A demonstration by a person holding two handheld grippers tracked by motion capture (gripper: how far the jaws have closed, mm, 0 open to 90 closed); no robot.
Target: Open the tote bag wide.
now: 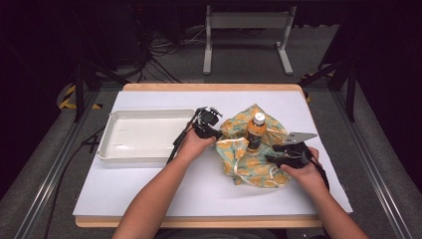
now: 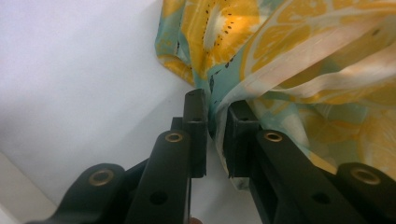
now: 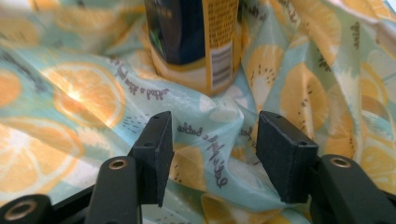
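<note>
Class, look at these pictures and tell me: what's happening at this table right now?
A person works at a white table with a gripper in each hand. An orange drink bottle stands upright on a crumpled citrus-print cloth. The left gripper is shut on the cloth's edge. The right gripper is open, its jaws at the fabric just in front of the bottle without pinching it. A white tray lies to the left, with nothing in it.

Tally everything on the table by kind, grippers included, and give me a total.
Bottle: 1, upright on the cloth
Orange-print cloth: 1
White tray: 1
Grippers: 2, the left gripper pinching the cloth's edge, the right gripper open over the cloth
Total: 5
</note>
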